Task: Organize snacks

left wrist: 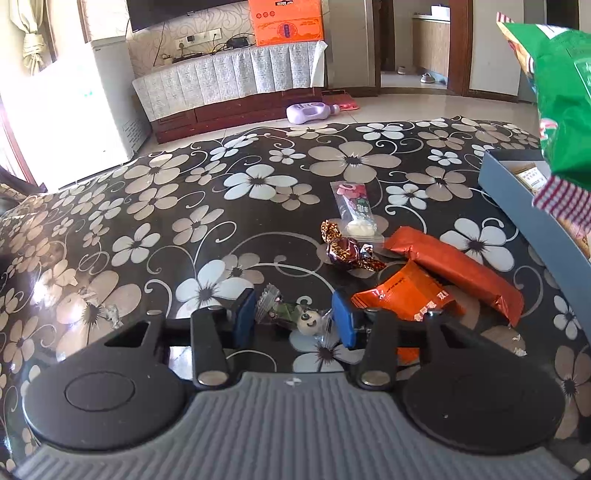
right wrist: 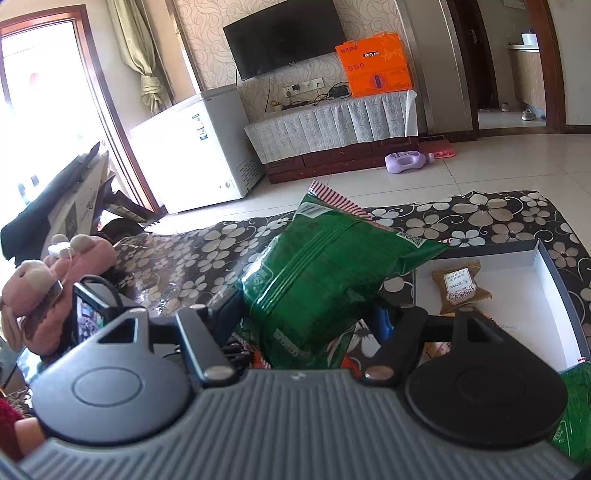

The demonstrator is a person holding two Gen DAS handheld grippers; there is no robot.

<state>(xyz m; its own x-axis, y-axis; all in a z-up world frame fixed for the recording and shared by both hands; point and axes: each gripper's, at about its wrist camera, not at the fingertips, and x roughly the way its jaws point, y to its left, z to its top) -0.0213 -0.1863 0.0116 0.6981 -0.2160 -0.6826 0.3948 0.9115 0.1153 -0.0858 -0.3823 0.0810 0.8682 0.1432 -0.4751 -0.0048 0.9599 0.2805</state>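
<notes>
Underneath everything lies a black counter (left wrist: 155, 236) printed with pale flowers, on a tiled floor; a cloth-draped TV cabinet (left wrist: 229, 77) with an orange carton (left wrist: 286, 20) stands at 12 o'clock. The left gripper (left wrist: 293, 319) tilts down toward the counter, its blue pads narrowed around a panda candy (left wrist: 308, 321), though contact is unclear. Two orange packets (left wrist: 454, 273) lie at 2 o'clock from it, and a foil sweet (left wrist: 343, 249) at 12. The right gripper (right wrist: 306, 317) is clamped on a green snack bag (right wrist: 325, 273), raised beside the grey box (right wrist: 554, 280), which holds a brown pastry packet (right wrist: 460, 286).
</notes>
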